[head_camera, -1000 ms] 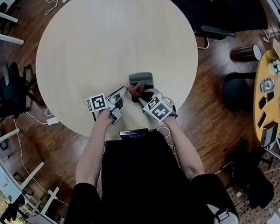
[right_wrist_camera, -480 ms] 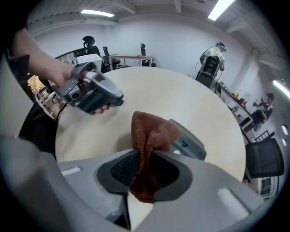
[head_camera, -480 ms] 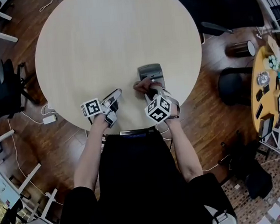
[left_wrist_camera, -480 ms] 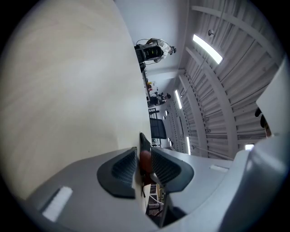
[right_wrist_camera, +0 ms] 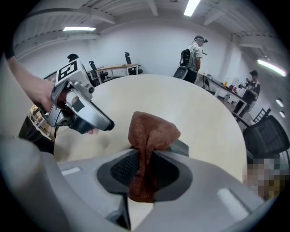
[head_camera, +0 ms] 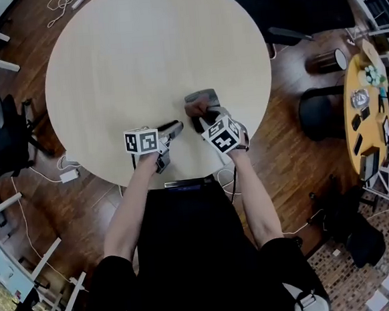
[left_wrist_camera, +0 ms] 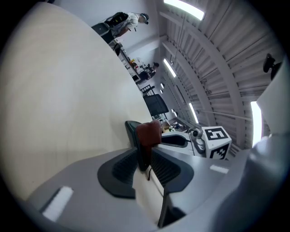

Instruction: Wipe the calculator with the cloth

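Observation:
The grey calculator lies near the round table's front edge. My right gripper is shut on a brown cloth and holds its bunched end on the calculator. In the right gripper view the cloth rises from between the pads of that gripper, with a calculator corner behind it. My left gripper reaches in from the left. Its jaws are closing, and the calculator's edge fills the gap between the pads. The cloth shows just beyond.
The table stretches away bare beyond the calculator. Black chairs and a dark stool stand at the right on the wooden floor. A yellow side table carries small items. People stand far off in the room.
My left gripper drew back to the left, then came in again to the calculator's left edge. The right gripper stayed on the calculator with the cloth. The calculator now sits slightly turned.

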`<state>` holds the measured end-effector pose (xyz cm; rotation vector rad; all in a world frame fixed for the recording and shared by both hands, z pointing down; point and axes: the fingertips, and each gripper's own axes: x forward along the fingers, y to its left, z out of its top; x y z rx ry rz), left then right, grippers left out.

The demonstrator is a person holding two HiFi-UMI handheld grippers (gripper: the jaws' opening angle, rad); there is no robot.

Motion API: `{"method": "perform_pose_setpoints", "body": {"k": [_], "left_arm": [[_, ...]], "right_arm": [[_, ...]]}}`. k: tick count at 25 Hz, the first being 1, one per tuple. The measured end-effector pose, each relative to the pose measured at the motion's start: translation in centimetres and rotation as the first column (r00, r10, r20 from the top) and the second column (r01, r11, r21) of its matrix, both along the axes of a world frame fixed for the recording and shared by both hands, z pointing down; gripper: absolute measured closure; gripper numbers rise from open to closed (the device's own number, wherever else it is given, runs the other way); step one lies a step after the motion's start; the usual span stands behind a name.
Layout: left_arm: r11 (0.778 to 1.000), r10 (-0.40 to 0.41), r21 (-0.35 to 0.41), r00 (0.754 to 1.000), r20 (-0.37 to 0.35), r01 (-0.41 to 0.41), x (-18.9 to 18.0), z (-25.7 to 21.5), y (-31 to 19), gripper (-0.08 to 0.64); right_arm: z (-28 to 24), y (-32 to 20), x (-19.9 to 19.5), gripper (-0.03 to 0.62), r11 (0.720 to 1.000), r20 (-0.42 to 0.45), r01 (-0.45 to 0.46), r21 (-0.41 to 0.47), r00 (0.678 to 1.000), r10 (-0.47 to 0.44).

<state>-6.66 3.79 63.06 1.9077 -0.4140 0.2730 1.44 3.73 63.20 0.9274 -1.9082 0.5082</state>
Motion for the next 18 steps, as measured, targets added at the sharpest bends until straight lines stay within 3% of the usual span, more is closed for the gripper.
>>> {"method": "perform_pose_setpoints", "body": {"k": [2, 7, 9, 14, 16, 18], "left_arm": [[0.999, 0.015, -0.050, 1.000, 0.004, -0.014, 1.2, 0.4, 0.4, 0.479], [0.981, 0.052, -0.182, 0.994, -0.094, -0.068, 2.3, 0.9, 1.9, 0.479], [0.973, 0.057, -0.212, 0.989, -0.140, -0.086, 2.6, 0.9, 2.5, 0.482], [0.966, 0.060, -0.242, 0.986, -0.157, -0.097, 2.8, 1.9, 2.9, 0.524], [0.965, 0.048, -0.247, 0.987, -0.154, -0.085, 2.8, 2.1, 2.6, 0.528], [0.966, 0.032, -0.250, 0.988, -0.149, -0.069, 2.8, 2.2, 2.4, 0.541]], "right_arm": [[1.1, 1.7, -0.9, 0.503, 0.997, 0.009, 0.060, -0.050, 0.998, -0.060], [2.0, 7.8, -1.8, 0.503, 0.961, 0.033, 0.201, -0.190, 0.980, -0.198], [1.4, 9.0, -1.0, 0.503, 0.954, 0.041, 0.212, -0.213, 0.977, -0.208], [-1.5, 2.9, 1.4, 0.503, 0.997, 0.029, 0.061, -0.054, 0.998, -0.059], [-1.5, -0.1, 1.1, 0.503, 1.000, 0.027, 0.030, -0.001, 0.999, -0.030], [-0.4, -1.1, 0.2, 0.503, 0.999, 0.034, 0.040, -0.007, 0.999, -0.040]]}}
